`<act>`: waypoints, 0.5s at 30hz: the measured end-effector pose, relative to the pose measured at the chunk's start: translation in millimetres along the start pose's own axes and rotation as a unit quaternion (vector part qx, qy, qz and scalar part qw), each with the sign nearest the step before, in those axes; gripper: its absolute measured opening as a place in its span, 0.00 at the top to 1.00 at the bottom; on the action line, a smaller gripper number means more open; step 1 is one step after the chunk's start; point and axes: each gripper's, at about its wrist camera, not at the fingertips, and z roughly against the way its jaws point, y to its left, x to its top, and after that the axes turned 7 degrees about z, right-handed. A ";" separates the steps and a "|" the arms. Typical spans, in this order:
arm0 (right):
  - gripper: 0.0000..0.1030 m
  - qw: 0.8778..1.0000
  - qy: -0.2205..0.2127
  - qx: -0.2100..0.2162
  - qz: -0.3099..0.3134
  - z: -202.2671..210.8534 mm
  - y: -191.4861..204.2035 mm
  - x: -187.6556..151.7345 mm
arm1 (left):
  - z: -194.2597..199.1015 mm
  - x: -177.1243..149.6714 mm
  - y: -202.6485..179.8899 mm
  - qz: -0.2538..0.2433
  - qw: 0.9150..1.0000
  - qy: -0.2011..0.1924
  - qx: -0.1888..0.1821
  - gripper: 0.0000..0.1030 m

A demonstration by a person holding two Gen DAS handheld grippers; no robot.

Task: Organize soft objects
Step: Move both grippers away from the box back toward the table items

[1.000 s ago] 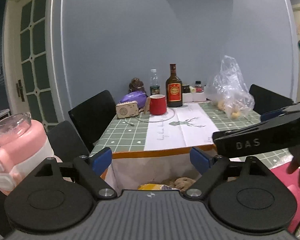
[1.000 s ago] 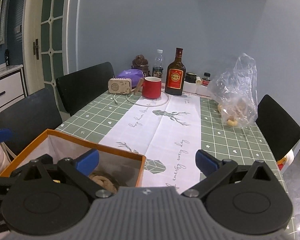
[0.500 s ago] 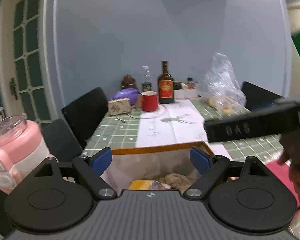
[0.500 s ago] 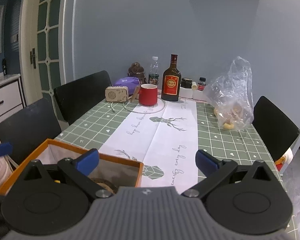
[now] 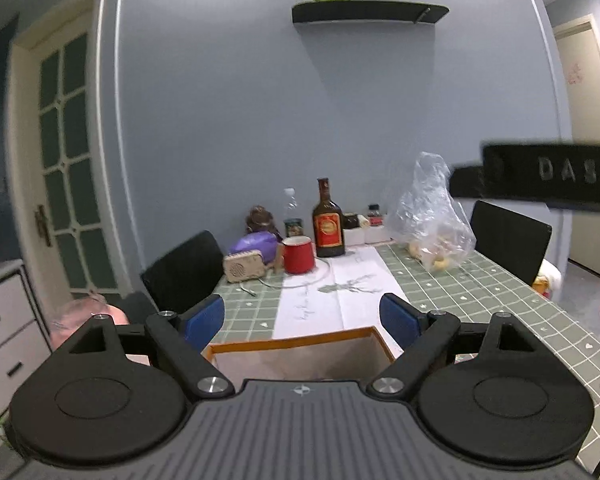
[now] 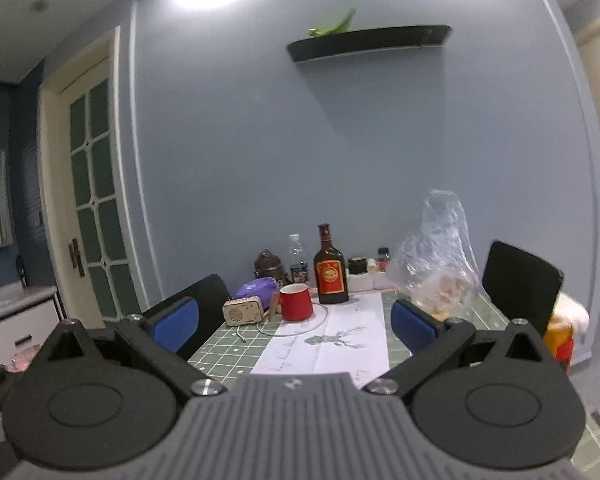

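Tools both stood released, jaws spread wide with nothing between them: my left tool (image 5: 302,318) hung over the orange-rimmed fabric box (image 5: 300,350) at the near edge of the surface (image 5: 480,292), my right tool (image 6: 294,320) raised, facing the red mug (image 6: 296,301) and brown bottle (image 6: 331,268). I could not make out the box's soft contents.

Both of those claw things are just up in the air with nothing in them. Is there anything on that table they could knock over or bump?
Possibly. The tall brown glass bottle and red mug stand close together, so a forward sweep might topple them. The right gripper hangs near the left gripper, so they may collide above the orange-rimmed fabric box.
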 end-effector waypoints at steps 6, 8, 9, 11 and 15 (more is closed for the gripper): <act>0.02 0.997 0.018 0.018 -0.080 23.9 -40.0 -2.1 | 38.6 12.3 -10.0 0.013 1.000 -0.019 -0.008 0.01; 0.02 0.996 0.020 0.025 -0.083 33.7 -47.9 -3.1 | 52.0 13.3 -16.5 0.009 0.999 -0.030 -0.010 0.01; 0.02 0.996 0.024 0.030 -0.083 37.8 -51.7 -3.7 | 57.6 13.5 -19.7 0.006 0.999 -0.034 -0.012 0.01; 0.02 0.996 0.030 0.033 -0.078 45.4 -57.9 -5.4 | 67.4 14.8 -29.4 0.001 0.999 -0.040 -0.019 0.01; 0.02 0.997 0.030 0.010 -0.064 59.8 -69.8 -12.8 | 80.0 18.0 -52.7 0.017 0.998 -0.035 -0.040 0.01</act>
